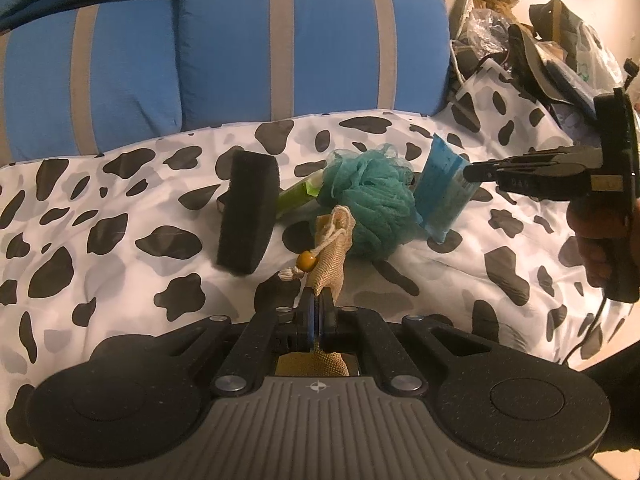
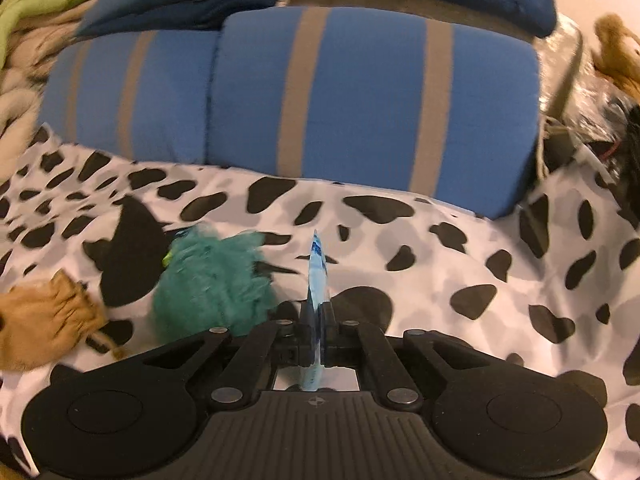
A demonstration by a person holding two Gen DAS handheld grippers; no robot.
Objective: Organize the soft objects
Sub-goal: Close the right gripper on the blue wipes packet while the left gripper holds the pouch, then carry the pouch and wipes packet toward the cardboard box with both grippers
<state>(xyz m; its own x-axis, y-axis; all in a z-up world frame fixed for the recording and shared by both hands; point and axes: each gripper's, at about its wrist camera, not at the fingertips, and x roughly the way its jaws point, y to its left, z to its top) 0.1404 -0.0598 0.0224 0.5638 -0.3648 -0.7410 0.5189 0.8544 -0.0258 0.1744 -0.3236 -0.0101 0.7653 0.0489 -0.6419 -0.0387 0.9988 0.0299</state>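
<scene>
my left gripper (image 1: 319, 300) is clamped on the tan mesh pouch (image 1: 334, 248), both fingers pressed flat against its lower edge so the bag stands up toward 12 o'clock, its drawstring and wooden bead (image 1: 306, 261) dangling at about 10 o'clock from the pinch. my right gripper (image 2: 318, 312) is closed on the blue packet (image 2: 317, 272), which i see edge-on as a thin blade; from the left wrist view that same blue packet (image 1: 442, 192) hangs off the right gripper (image 1: 476, 172) out at 2 o'clock, its bottom corner just touching the cow-print blanket (image 1: 120, 264).

between the two, at 12 to 1 o'clock of my left fingers, sits the teal bath pouf (image 1: 368, 208), with a black sponge (image 1: 248, 212) standing on edge at 11 o'clock and a green tube (image 1: 298, 196) wedged between them. all of it rests in front of the blue striped cushions (image 1: 224, 48).

i judge everything here light and yielding. the pouch is limp weave, so a pinch on a doubled fold holds best; the cord could snag. the packet looks slick and thin, likely to slide if i loosen. the pouf should crush and spring back, so i would bite deep into its bulk or take its loop, which i cannot see.
</scene>
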